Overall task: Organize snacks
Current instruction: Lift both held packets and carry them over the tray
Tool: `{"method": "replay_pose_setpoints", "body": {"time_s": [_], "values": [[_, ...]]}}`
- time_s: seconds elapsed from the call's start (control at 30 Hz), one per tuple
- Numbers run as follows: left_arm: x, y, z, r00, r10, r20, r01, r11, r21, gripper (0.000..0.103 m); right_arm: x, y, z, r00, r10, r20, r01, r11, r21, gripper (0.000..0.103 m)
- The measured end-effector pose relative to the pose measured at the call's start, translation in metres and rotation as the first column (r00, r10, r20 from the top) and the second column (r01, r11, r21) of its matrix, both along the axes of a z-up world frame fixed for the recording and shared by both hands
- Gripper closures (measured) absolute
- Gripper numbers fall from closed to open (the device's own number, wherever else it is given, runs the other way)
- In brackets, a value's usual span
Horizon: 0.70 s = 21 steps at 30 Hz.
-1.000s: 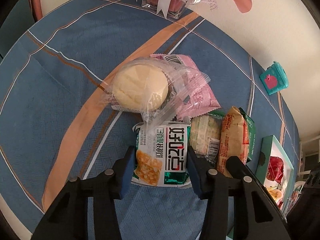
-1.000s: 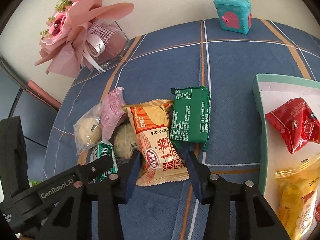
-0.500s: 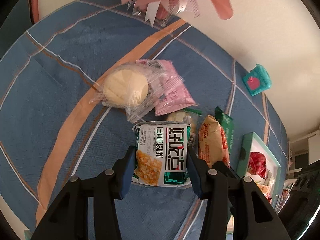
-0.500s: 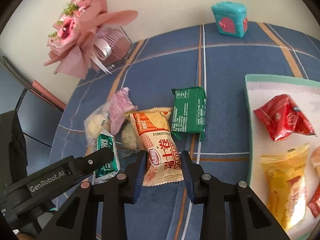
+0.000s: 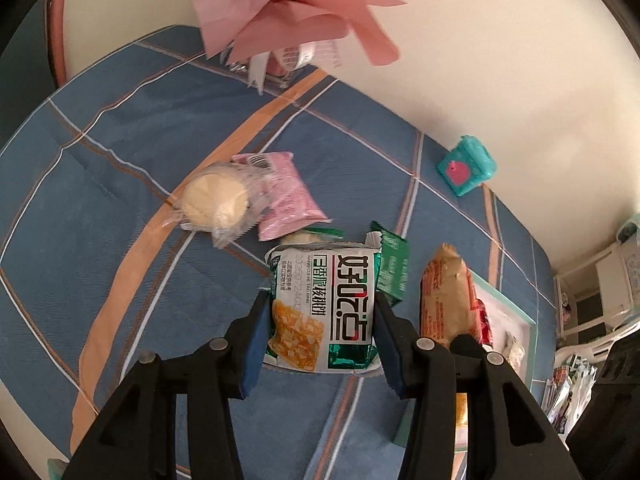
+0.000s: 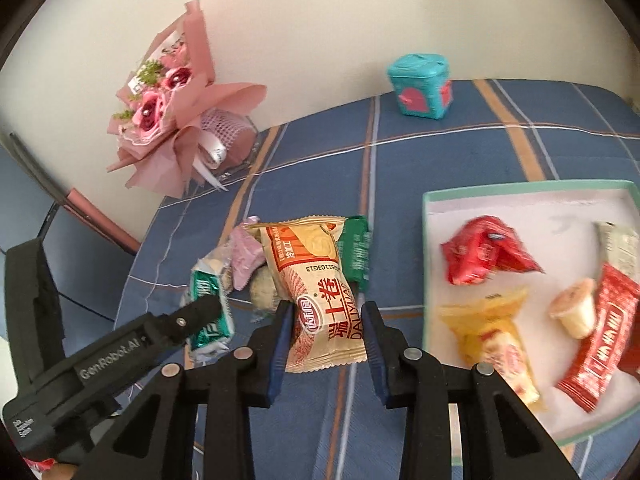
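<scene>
Both claws pinch packets: left claw [image 5: 322,320] a green-white snack [image 5: 324,308], right claw [image 6: 325,328] an orange roll [image 6: 320,300]; next, I'd say, the tray [image 6: 520,192].

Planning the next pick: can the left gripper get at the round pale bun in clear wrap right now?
Probably not yet: the left gripper is shut on the green-and-white snack packet. The round pale bun in clear wrap lies uncovered on the blue tablecloth.

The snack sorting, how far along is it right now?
Partly done. Done: the tray already holds several snacks, among them a red packet and a yellow one. In hand: the left gripper grips a green-and-white packet; the right gripper grips an orange roll packet. Left: the round cake, pink packet and dark green packet.
</scene>
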<state>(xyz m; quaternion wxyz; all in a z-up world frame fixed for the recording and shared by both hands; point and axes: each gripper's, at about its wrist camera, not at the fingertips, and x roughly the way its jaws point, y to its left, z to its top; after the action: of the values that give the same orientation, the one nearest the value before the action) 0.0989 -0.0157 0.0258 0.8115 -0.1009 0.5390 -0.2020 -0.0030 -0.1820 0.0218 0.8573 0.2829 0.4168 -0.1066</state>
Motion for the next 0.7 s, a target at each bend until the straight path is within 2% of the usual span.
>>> {"method": "replay_pose_setpoints", "body": {"time_s": [0.33,0.7], "values": [[-0.023,-0.040,0.012,0.996,-0.082,0.038,0.081,0.997,0.010,0.053,-0.034,-0.031,0.014,0.998,-0.066,0.019,0.066,0.998,-0.012,0.066],[-0.058,-0.095,0.018,0.979,-0.188,0.074,0.183,0.981,0.063,0.053,-0.071,-0.080,0.018,0.984,-0.175,0.025,0.174,0.984,0.024,0.066]]}}
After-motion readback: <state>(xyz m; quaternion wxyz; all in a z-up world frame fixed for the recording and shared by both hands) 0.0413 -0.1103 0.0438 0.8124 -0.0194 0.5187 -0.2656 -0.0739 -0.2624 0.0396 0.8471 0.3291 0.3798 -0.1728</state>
